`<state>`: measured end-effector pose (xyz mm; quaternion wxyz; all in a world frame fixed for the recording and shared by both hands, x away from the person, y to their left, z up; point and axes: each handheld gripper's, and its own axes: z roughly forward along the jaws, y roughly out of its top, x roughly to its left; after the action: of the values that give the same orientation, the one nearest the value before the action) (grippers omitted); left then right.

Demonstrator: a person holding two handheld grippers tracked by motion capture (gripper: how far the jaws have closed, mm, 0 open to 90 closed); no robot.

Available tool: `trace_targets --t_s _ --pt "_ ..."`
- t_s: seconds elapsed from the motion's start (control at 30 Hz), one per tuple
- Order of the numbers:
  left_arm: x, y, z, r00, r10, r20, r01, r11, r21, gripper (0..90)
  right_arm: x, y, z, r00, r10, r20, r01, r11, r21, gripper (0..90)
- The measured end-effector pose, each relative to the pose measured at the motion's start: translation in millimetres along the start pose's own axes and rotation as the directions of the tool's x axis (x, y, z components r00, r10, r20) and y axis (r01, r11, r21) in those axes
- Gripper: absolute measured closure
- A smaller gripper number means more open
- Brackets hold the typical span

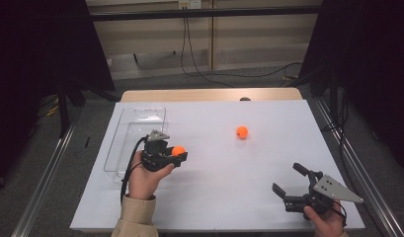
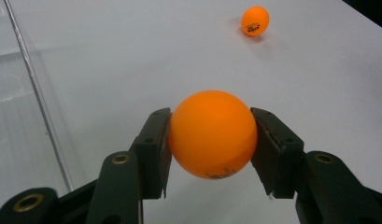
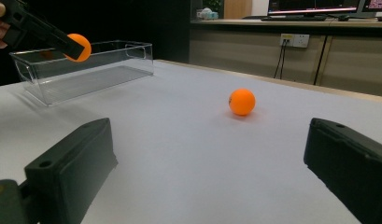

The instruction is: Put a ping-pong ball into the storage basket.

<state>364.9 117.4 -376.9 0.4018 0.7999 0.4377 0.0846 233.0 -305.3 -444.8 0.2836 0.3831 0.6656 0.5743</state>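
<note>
In the high view, my left gripper [image 1: 176, 157] is at the left centre of the frame and its fingers pinch an orange ping-pong ball [image 1: 178, 150]. I judge the step in hand is the carrying of this ball to the clear plastic bin [image 1: 121, 143], which lies just to the left of my hand, with its long side running toward the upper part of the frame. The ball is beside the right wall of the bin, not yet over it. A second orange ball [image 1: 242, 132] rests on the white tabletop [image 1: 224, 192] right of centre, well apart from both hands. My right gripper [image 1: 287, 180] waits in the lower right with its fingers spread and nothing between them.

In the left gripper view, the held ball [image 2: 212, 134] sits between my two black fingers [image 2: 153, 149], which press on it from both sides. The bin wall [image 2: 34, 88] stands at the left edge of the frame, so I think the next move needs a lift over this rim before I release.

In the right gripper view, my spread fingers [image 3: 74, 163] frame the free ball [image 3: 241, 101] at the centre. The tabletop between is bare, with good room to reach. The bin [image 3: 86, 70] and the carried ball [image 3: 80, 47] are in the upper left.
</note>
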Motion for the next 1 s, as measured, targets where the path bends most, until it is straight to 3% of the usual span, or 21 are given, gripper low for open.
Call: trace_targets --t_s 1.0 --pt "15.2 4.9 -11.1 0.9995 -0.022 -0.021 0.022 0.9996 -0.015 51.0 0.0 -0.1 0.4 1.0000 0.000 -0.001 0.000 1.000 -0.001 1.3"
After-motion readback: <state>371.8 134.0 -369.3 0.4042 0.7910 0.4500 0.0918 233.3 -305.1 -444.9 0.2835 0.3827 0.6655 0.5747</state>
